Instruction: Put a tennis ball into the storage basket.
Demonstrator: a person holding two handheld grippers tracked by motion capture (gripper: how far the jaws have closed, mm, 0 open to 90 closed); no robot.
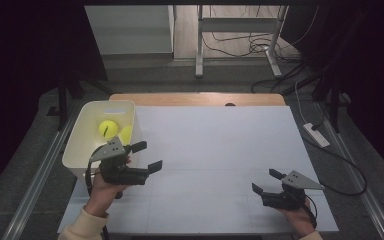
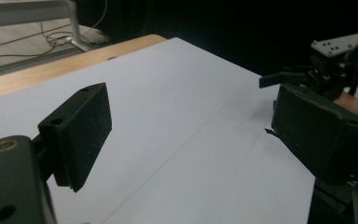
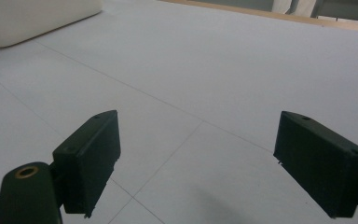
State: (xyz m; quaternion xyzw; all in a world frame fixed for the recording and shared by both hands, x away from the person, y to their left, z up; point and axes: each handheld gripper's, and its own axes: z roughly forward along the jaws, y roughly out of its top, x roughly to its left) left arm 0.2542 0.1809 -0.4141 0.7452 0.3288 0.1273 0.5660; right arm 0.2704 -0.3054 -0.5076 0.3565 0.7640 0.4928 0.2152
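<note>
balls (image 1: 108, 128) just beyond left tool (image 1: 146, 155)

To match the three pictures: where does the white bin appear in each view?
High view: white bin at the table's left edge, two yellow balls inside, beside the left gripper.
Left gripper view: not in this picture.
Right gripper view: its rounded wall at top left.
Shared landmark: the white table sheet.
</note>
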